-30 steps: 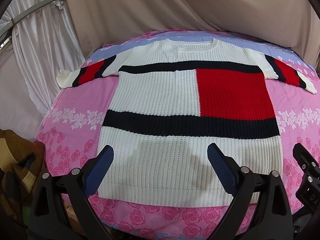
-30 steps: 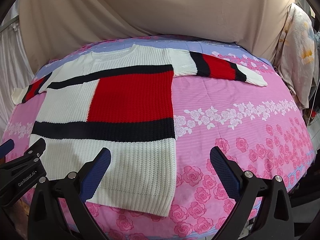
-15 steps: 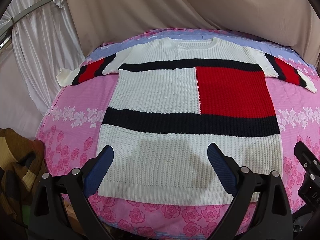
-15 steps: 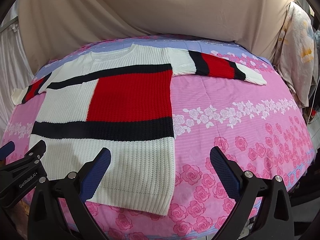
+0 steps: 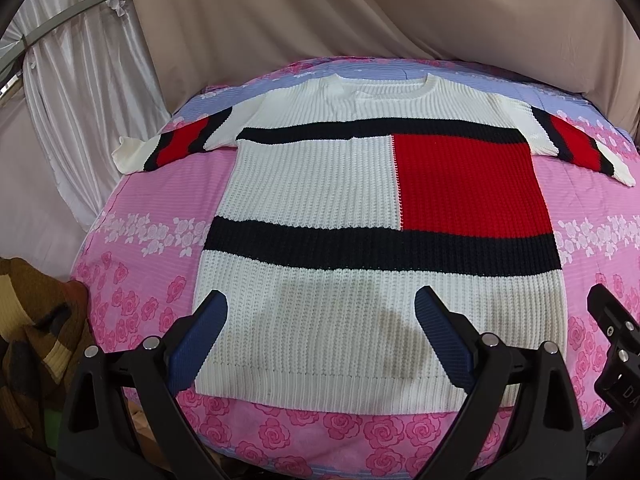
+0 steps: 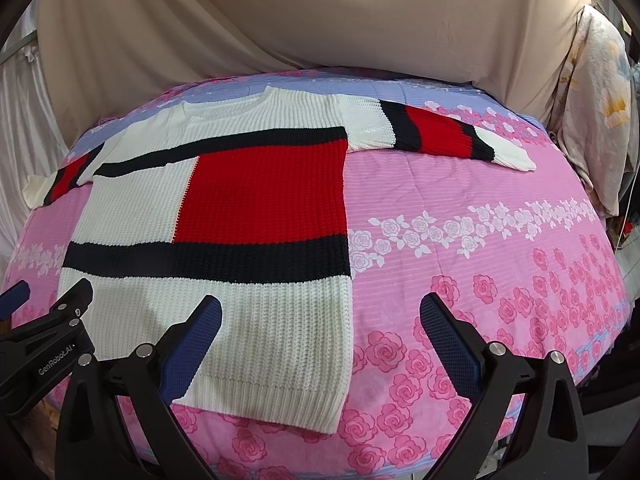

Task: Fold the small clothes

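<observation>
Sweater: your task item; lies flat, face up, spread on the pink rose-print bedspread, neck at the far end, hem nearest you.
Pattern: white rib knit w/ two dark bands across the body and a red block between them on the right half.
Left sleeve: stretched out sideways to the left, flat on the spread, red + dark stripes, white cuff.
Right sleeve: stretched out to the right, same stripes, white cuff near the far right of the bed.
Hem: straight, lying close to the near edge of the bed.
Left gripper: you've got it wide apart, nothing between the blue pads; it hangs over the sweater's lower white panel, approx centred on the body. Can't tell if it touches the knit.
Right gripper: also wide apart, holding nothing; sits over the sweater's lower right corner, left finger over white knit, right finger over bare bedspread.
Grippers rel. to each other: side by side; the left one's black body shows at the left edge of the right wrist view.
Background: beige draped cloth behind the bed, white curtain at left.
Other: brown checked fabric beside the bed at lower left; pale floral cloth hangs at far right.
</observation>
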Action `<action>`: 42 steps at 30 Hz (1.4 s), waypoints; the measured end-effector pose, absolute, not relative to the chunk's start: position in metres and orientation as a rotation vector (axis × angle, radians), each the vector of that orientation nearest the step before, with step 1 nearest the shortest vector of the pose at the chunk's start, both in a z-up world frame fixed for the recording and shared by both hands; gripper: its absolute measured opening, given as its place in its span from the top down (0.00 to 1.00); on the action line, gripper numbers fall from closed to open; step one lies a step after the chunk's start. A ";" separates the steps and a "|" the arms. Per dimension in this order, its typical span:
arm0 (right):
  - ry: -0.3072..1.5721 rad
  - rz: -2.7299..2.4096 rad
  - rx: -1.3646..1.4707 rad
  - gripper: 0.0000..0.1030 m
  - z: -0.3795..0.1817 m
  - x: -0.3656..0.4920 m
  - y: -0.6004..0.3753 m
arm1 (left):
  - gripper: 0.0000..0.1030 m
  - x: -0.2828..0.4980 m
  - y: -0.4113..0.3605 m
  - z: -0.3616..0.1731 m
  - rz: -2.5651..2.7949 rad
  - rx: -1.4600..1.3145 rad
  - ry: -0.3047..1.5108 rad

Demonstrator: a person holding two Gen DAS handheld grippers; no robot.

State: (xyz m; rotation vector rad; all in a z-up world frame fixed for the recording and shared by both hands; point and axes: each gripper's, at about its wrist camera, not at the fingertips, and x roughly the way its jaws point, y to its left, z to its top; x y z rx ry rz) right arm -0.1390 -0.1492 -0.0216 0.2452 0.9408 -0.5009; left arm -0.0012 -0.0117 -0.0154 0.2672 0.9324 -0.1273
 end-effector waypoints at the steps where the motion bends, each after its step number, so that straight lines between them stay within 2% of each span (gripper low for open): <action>1: 0.941 -0.501 0.246 0.05 -0.022 -0.138 -0.149 | 0.10 -0.001 -0.012 -0.015 -0.128 0.267 0.932; 22: 0.971 -0.506 0.269 0.05 -0.032 -0.124 -0.167 | 0.10 0.020 -0.032 -0.023 -0.131 0.289 0.959; 32: 0.938 -0.501 0.396 0.05 -0.043 -0.127 -0.226 | 0.10 0.038 -0.058 -0.037 -0.150 0.289 1.007; 36: 0.859 -0.528 0.449 0.07 -0.040 -0.129 -0.283 | 0.10 0.049 -0.066 -0.036 -0.202 0.180 1.019; 42: 0.672 -0.685 0.806 0.08 -0.072 -0.140 -0.485 | 0.10 0.073 -0.074 -0.034 -0.233 0.006 1.050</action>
